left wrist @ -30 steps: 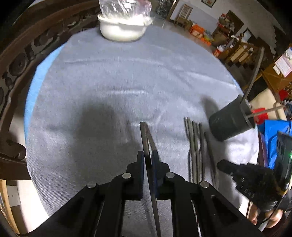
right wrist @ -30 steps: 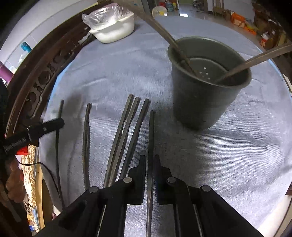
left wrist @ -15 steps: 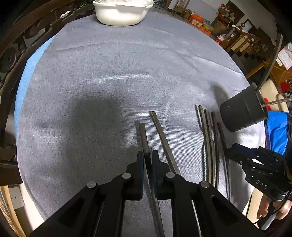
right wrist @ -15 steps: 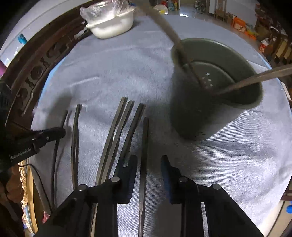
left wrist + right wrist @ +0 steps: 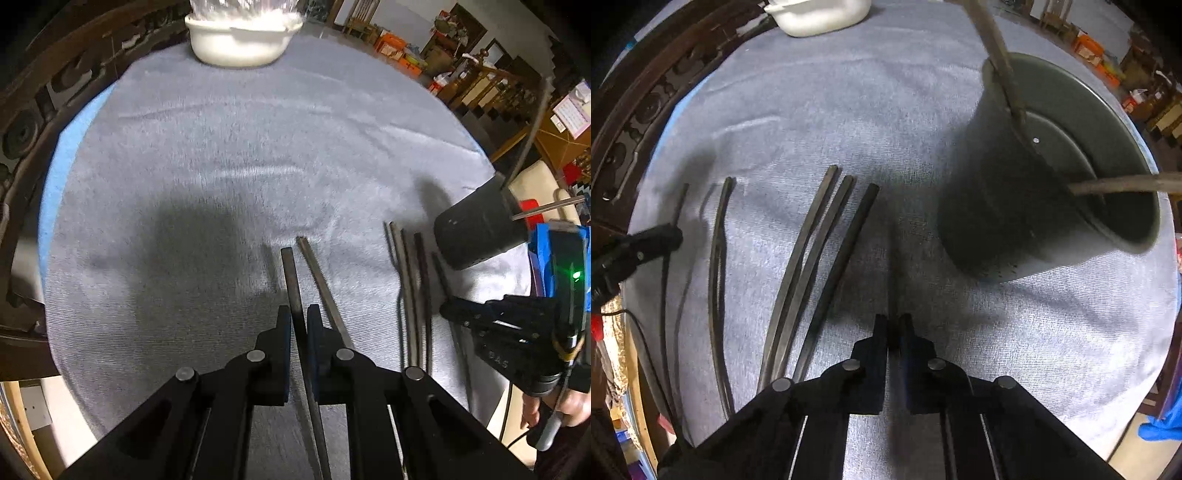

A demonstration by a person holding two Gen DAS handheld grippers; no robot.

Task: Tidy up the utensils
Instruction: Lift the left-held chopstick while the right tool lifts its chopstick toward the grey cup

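The left gripper [image 5: 298, 317] is clamped on one dark chopstick [image 5: 290, 273], its mate [image 5: 318, 275] lying on the grey cloth [image 5: 221, 155] just at its 1 o'clock. The right gripper [image 5: 894, 325] has pinched shut on a blurred chopstick [image 5: 892, 273], three more [image 5: 816, 236] spread at its 10 o'clock. The dark holder cup [image 5: 982, 206] stands at 2 o'clock, two utensils [image 5: 997, 48] leaning inside. A white bowl [image 5: 236, 40] sits far off at 12

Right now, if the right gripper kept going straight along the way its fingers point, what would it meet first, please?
Most likely the grey cloth right below it. The right gripper, shut on a dark chopstick, points steeply down at bare cloth between the loose chopsticks and the dark cup; depth is uncertain.
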